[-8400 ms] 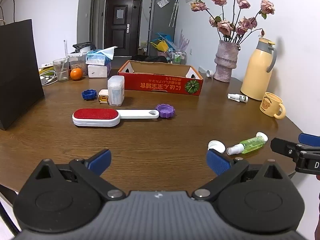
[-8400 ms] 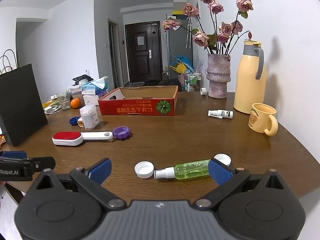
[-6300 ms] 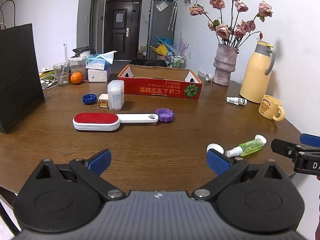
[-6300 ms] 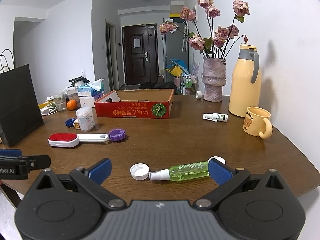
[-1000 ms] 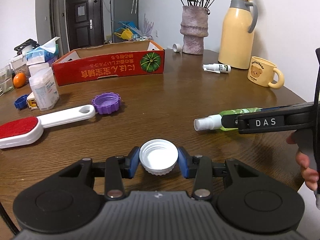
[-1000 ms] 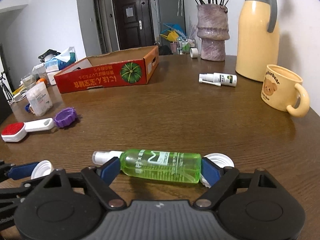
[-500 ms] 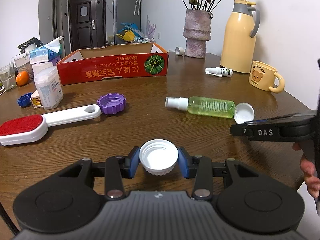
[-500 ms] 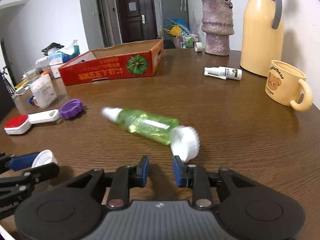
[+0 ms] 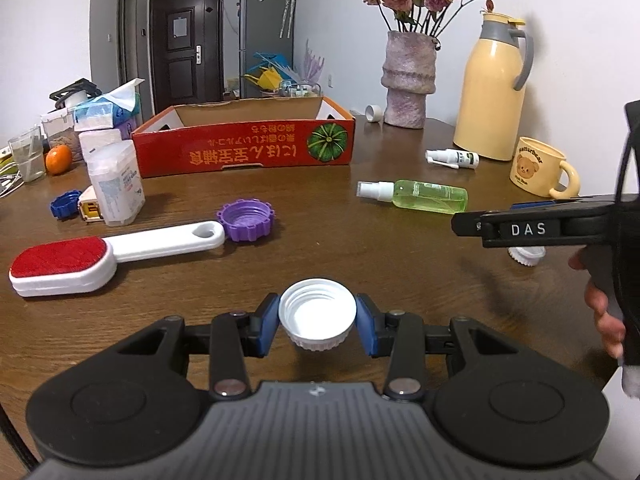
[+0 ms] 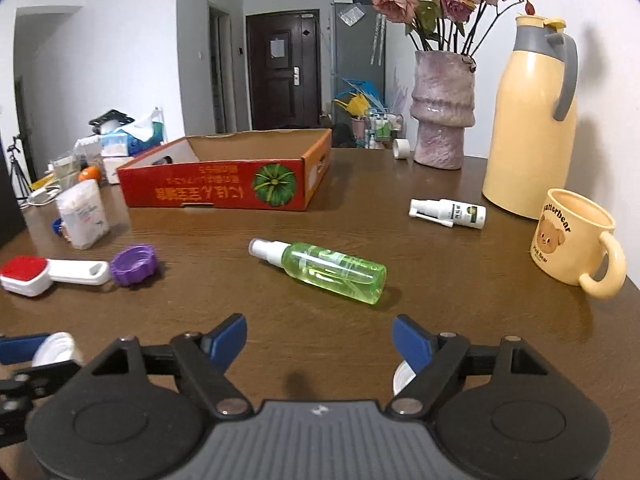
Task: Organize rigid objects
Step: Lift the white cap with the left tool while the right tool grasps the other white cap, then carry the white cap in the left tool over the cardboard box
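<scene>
One white ribbed cap (image 9: 317,317), open side up, in left gripper (image 9: 317,326).

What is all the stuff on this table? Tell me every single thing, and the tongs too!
White cap: 1, white, held in the left tongs.
Second white cap: 1, white, table, under the right tongs.
Spray bottle: 1, green, lying mid-table.
Small spray bottle: 1, white, lying near the jug.
Purple cap: 1, purple, by the brush handle.
Lint brush: 1, red and white, left side.
Blue cap: 1, blue, far left.
White container: 1, white, left.
Box: 1, red cardboard, middle back.
Vase: 1, pinkish, with roses, back.
Jug: 1, yellow, back right.
Mug: 1, yellow, right.
Orange: 1, far left.
Left tongs: shut on the cap.
Right tongs: open.
</scene>
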`<state>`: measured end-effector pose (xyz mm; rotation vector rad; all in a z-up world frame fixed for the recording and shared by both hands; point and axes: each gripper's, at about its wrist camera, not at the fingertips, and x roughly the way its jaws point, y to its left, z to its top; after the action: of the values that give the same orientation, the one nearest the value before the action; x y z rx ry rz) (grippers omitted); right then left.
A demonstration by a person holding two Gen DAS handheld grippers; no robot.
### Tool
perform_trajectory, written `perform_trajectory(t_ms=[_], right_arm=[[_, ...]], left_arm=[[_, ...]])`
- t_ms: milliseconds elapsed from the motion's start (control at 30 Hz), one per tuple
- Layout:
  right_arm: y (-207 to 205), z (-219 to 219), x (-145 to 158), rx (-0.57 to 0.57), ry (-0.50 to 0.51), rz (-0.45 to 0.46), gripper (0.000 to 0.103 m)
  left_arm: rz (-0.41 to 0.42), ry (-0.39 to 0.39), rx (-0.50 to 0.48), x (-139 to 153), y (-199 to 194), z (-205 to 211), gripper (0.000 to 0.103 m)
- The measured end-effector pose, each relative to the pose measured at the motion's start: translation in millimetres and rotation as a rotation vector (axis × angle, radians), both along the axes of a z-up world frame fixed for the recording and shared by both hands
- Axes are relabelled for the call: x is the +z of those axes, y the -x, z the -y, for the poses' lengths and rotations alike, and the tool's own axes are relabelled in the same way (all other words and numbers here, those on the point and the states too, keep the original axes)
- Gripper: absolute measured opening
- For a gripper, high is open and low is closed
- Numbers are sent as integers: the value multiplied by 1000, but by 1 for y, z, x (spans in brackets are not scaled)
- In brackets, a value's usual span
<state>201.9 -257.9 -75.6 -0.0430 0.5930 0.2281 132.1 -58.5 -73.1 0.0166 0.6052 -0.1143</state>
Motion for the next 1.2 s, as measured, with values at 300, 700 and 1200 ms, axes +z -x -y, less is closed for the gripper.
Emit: perform_trajectory(t_ms=[300, 700, 1200], right_arm=[[3, 32, -11, -90, 19, 2, 80], [8, 51, -28, -113, 48, -28, 74], [18, 41, -12, -79, 23, 17, 39]], left_arm=[[-6, 9, 1, 0, -9, -3, 41], [-13, 5, -6, -2, -11, 4, 41], [21, 13, 8, 9, -8, -2, 42]])
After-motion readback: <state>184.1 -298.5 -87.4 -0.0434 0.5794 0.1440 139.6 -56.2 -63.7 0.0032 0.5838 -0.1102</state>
